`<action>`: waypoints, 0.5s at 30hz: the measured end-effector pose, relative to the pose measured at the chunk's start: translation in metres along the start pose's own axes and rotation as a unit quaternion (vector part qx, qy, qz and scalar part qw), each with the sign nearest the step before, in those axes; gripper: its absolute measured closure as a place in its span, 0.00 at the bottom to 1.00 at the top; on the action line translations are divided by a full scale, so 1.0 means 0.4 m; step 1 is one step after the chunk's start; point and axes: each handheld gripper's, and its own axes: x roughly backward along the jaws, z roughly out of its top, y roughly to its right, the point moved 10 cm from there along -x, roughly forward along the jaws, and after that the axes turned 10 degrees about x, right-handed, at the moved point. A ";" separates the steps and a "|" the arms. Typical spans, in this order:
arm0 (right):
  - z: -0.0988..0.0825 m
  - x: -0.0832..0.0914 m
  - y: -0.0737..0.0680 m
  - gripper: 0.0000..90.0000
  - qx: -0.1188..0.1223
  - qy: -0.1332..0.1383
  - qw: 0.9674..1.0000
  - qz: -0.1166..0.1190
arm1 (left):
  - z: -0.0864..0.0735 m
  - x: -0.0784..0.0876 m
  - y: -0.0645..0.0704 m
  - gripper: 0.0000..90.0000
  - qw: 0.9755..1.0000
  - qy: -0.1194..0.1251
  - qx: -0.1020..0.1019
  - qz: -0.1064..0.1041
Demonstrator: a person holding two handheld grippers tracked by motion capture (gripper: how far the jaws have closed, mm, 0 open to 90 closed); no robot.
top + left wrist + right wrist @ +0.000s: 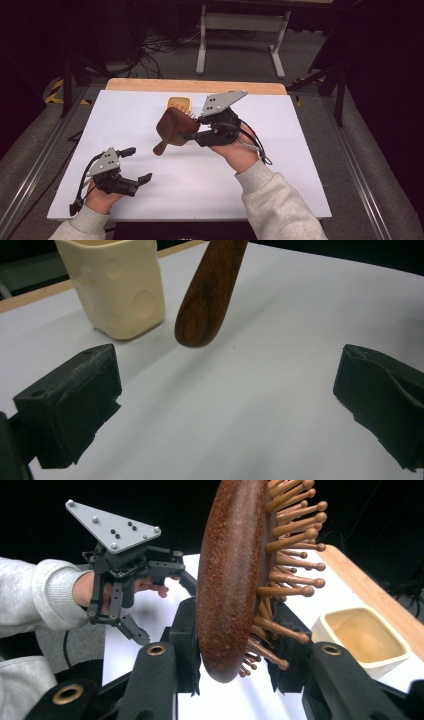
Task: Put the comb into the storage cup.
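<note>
Right tongs (235,680) pinching a wooden hairbrush (232,580) by its oval head, peg bristles round-tipped, brush lifted above the white tabletop (280,165), smooth handle hanging down, left tongs (139,164) spread wide with nothing between, cream dimpled cup (117,287) nearby, empty.

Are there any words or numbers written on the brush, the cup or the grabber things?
No text can be read anywhere.
Brown wooden hairbrush: plain wood, no writing.
Cream cheese-patterned cup: round dimples, no letters.
Grey three-cornered plate on the left gripper: screws and holes, no label.
</note>
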 end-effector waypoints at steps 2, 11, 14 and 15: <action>0.005 0.002 0.007 0.69 0.001 0.000 1.000 -0.002 | -0.003 0.006 -0.006 0.00 1.000 0.003 0.007 0.000; 0.038 0.011 0.060 0.69 0.009 -0.004 1.000 -0.029 | -0.014 0.016 -0.043 0.00 1.000 0.009 0.027 0.013; 0.049 0.014 0.078 0.69 0.010 -0.004 0.999 -0.036 | -0.016 0.018 -0.052 0.00 0.999 0.009 0.028 0.015; 0.053 0.015 0.084 0.69 0.010 -0.004 0.999 -0.039 | -0.017 0.018 -0.054 0.00 0.999 0.010 0.032 0.017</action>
